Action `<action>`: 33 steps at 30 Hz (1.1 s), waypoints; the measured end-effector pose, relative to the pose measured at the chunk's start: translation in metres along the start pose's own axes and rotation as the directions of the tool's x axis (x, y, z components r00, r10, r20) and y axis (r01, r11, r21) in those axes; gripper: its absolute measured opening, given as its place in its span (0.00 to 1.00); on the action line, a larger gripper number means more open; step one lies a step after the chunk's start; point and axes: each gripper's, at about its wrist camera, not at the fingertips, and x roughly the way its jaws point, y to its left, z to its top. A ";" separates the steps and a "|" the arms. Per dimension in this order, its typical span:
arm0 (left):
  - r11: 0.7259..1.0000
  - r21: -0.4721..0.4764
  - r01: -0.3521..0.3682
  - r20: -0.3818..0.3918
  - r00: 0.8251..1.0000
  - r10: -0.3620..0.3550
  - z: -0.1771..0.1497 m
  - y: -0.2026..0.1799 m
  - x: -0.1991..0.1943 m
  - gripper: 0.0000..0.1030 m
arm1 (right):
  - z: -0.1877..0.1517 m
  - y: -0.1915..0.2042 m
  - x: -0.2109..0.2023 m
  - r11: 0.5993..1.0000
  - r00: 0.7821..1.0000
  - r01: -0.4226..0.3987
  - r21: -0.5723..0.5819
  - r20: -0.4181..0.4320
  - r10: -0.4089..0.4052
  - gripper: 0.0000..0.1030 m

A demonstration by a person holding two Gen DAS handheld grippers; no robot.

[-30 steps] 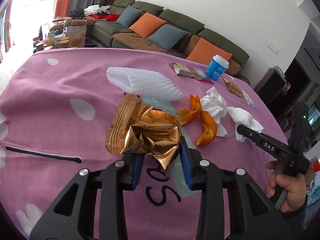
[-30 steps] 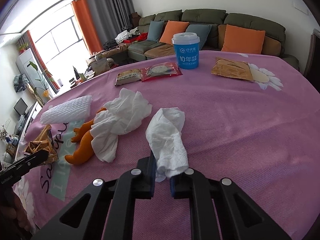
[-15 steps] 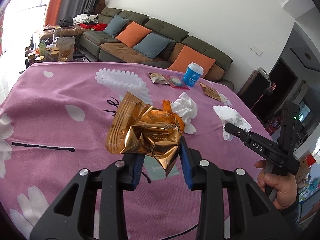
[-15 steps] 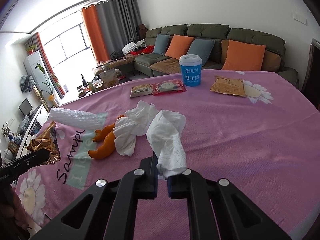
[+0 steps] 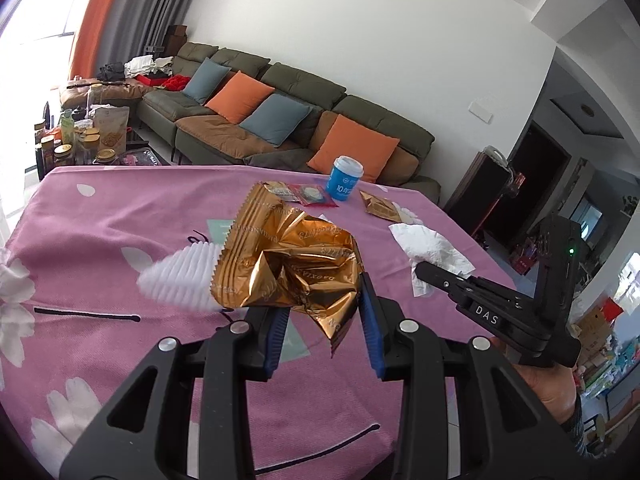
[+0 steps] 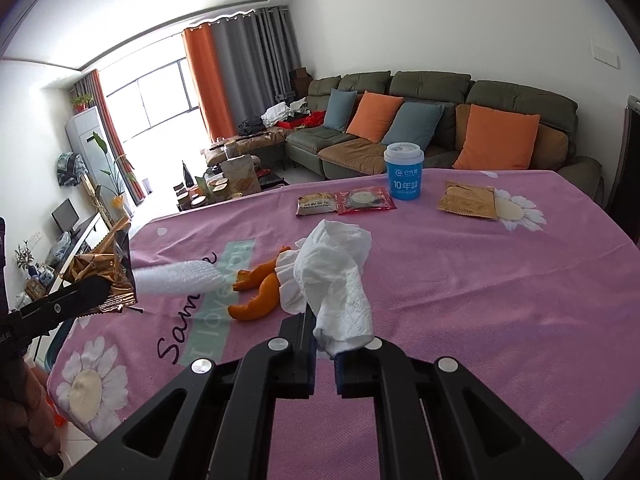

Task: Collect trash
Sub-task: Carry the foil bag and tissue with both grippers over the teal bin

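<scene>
Gold and crinkly, the snack wrapper (image 5: 292, 264) is pinched in the left gripper (image 5: 324, 332), up in the air over the counter (image 5: 100, 216). The jaws are partly closed, squeezing the foil. The right gripper (image 6: 324, 354) is almost fully closed on a white tissue (image 6: 340, 284), and that is off the pink cloth too. So two bits of trash are picked up. No bin shows, so they are not thrown away yet. Lots is left on the counter: orange peel (image 6: 256, 300), another tissue (image 6: 290, 276) beside it, white foam netting (image 6: 176, 278), two small snack packets (image 6: 344, 202), a flat gold packet (image 6: 466, 202) and a blue cup (image 6: 404, 176).
</scene>
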 end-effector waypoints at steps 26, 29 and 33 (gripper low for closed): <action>0.954 -0.033 -0.299 0.161 0.940 0.300 -0.022 0.033 -0.136 0.33 | 0.015 0.144 -0.020 0.919 0.947 -0.308 -0.245 0.011 0.320 0.05; 0.928 -0.072 -0.366 0.164 0.913 0.373 -0.027 0.051 -0.158 0.33 | 0.014 0.173 -0.010 0.885 0.924 -0.373 -0.278 -0.028 0.380 0.05; 0.879 -0.127 -0.460 0.161 0.865 0.476 -0.038 0.081 -0.189 0.33 | 0.010 0.216 0.006 0.827 0.881 -0.468 -0.311 -0.098 0.462 0.05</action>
